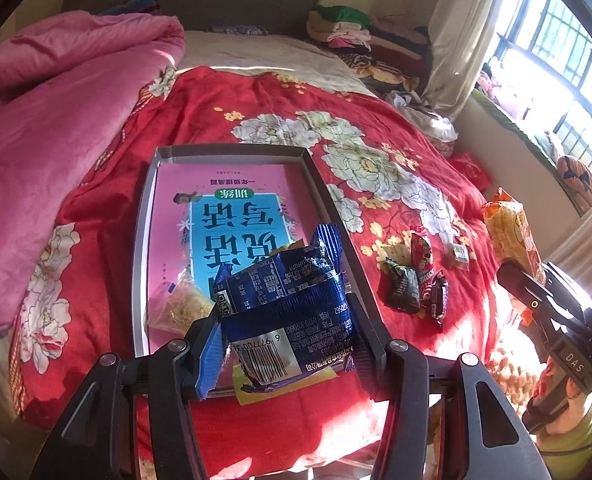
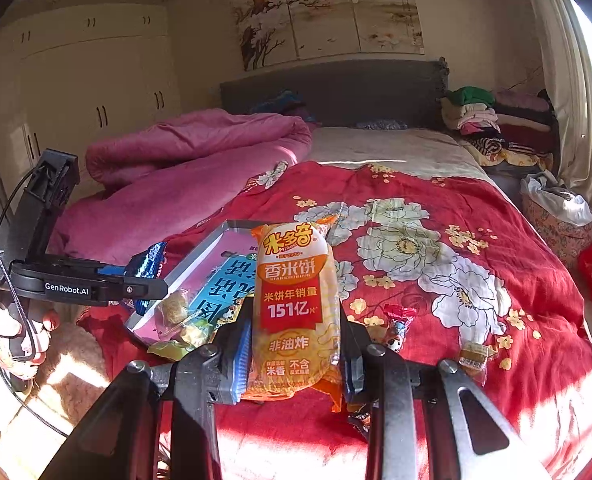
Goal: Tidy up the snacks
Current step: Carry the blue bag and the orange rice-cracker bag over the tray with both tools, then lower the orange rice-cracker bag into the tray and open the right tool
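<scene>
My left gripper (image 1: pixel 285 344) is shut on a blue snack packet (image 1: pixel 291 312) and holds it over the near end of a grey box lid (image 1: pixel 231 151) lined with a pink book. A clear packet of yellow snack (image 1: pixel 179 308) lies inside the lid. My right gripper (image 2: pixel 296 360) is shut on an orange rice cracker pack (image 2: pixel 296 304) held upright above the red quilt; the pack also shows in the left wrist view (image 1: pixel 512 232). Several small wrapped snacks (image 1: pixel 416 280) lie on the quilt right of the lid.
A red floral quilt (image 2: pixel 436 240) covers the bed. A pink duvet (image 1: pixel 55 120) is bunched on the left. Folded clothes (image 2: pixel 496 120) are stacked by the headboard. A small yellow snack (image 2: pixel 474 356) and a red candy (image 2: pixel 398 320) lie near my right gripper.
</scene>
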`<state>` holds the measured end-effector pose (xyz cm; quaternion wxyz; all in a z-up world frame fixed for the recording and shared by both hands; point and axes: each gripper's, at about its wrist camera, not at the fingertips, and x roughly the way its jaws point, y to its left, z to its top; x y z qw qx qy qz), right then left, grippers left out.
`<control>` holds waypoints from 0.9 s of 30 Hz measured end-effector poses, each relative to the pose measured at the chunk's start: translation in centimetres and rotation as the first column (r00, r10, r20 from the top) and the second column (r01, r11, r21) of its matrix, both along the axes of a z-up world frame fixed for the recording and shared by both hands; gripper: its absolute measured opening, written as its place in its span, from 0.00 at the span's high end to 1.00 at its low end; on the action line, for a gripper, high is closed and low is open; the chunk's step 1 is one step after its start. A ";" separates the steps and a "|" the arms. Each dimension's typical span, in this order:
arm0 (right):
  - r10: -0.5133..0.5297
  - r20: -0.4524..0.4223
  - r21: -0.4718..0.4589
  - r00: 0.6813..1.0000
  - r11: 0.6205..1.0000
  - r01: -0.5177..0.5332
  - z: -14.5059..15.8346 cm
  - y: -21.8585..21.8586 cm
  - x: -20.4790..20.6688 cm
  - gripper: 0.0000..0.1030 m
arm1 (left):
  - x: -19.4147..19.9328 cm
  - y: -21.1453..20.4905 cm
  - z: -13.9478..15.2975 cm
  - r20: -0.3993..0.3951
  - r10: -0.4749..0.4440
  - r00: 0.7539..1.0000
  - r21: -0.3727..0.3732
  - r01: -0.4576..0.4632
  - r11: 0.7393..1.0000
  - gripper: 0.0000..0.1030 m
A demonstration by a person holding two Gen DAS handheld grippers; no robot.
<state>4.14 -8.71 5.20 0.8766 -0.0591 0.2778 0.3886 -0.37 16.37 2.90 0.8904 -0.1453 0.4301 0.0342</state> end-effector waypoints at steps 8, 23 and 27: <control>0.037 -0.024 -0.016 0.999 0.999 -0.037 -0.9 2.1 0.2 0.66 | -0.8 2.8 -1.0 -0.018 0.081 0.997 0.016 -0.081 0.997 0.46; 0.089 -0.042 -0.061 0.995 0.994 -0.092 -2.5 5.9 0.3 0.66 | -0.8 5.3 -5.2 -0.113 0.138 0.984 0.078 -0.130 0.988 0.46; 0.104 -0.051 -0.073 0.993 0.992 -0.107 -2.9 7.2 0.5 0.67 | -0.7 5.1 -5.6 -0.123 0.124 0.985 0.081 -0.114 0.990 0.46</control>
